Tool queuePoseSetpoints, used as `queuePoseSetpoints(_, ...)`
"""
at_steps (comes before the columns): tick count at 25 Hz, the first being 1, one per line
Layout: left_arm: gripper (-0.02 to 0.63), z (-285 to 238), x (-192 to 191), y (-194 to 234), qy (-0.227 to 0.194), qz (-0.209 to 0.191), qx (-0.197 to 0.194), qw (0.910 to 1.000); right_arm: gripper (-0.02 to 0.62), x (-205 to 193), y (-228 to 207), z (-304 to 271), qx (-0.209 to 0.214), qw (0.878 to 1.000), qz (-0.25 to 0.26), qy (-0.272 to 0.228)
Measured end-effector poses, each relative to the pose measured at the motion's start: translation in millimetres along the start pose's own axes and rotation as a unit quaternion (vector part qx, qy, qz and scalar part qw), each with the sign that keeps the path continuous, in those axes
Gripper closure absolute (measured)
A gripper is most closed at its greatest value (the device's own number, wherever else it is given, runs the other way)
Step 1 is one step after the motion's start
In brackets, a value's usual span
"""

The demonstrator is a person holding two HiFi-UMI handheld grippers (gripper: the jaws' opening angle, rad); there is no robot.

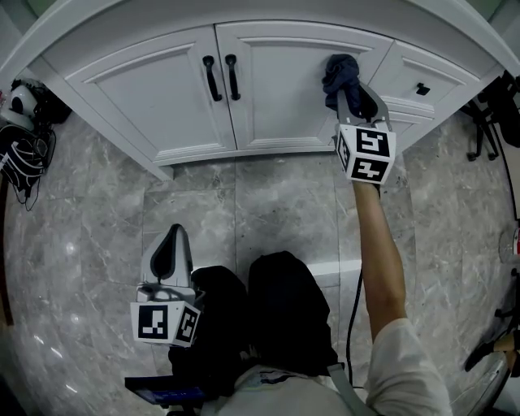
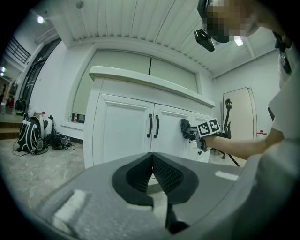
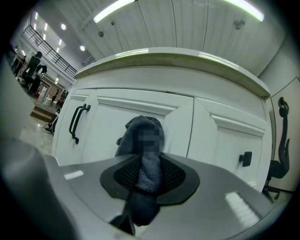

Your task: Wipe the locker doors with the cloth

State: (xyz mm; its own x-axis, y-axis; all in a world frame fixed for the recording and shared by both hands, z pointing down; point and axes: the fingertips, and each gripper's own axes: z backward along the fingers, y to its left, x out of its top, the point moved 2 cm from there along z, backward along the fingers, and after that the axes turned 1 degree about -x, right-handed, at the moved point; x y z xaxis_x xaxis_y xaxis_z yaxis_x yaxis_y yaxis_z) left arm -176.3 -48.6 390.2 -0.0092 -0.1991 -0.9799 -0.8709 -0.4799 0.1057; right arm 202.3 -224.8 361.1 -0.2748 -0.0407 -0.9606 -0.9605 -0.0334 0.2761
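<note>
Grey marbled floor tiles (image 1: 268, 211); white slatted ceiling (image 3: 187, 23) with strip light (image 3: 115, 9); black office chair (image 2: 228, 119) at right, bags (image 2: 29, 136) at left.

Dark blue cloth (image 1: 337, 77), white locker doors (image 1: 276, 89), black handles (image 1: 213, 77), grey veined marble floor (image 1: 268, 203)

The left door (image 1: 154, 89) and the right door (image 1: 284, 93) stood side by side under the countertop (image 1: 244, 11), with their handles (image 1: 222, 77) paired at the seam between them. The cloth (image 1: 340, 75) lay against the right door, right of the handles, pinched between the jaws of the right gripper (image 1: 348, 96). A knob (image 1: 422, 88) sat further right. The left gripper (image 1: 171, 253) hung low over the floor (image 1: 268, 203), well apart from the doors, left of the person's knees (image 1: 284, 301). Bags (image 1: 23, 134) lay at the far left, a chair (image 1: 489, 122) at the far right
</note>
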Motion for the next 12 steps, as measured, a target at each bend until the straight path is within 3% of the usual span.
queuePoseSetpoints(3,0.604,0.1,0.4,-2.2,0.0,0.0,-0.001,1.0,0.495,0.2,-2.5,2.3,-0.008,1.0,0.022,0.002)
queuePoseSetpoints(8,0.604,0.2,0.7,-0.5,0.001,0.0,0.0,1.0,0.497,-4.0,-13.0,13.8,-0.032,0.999,0.015,0.001)
queuePoseSetpoints(12,0.604,-2.1,0.0,0.8,0.0,-0.001,0.001,1.0,0.497,6.3,17.6,30.0,0.004,0.999,0.026,-0.027)
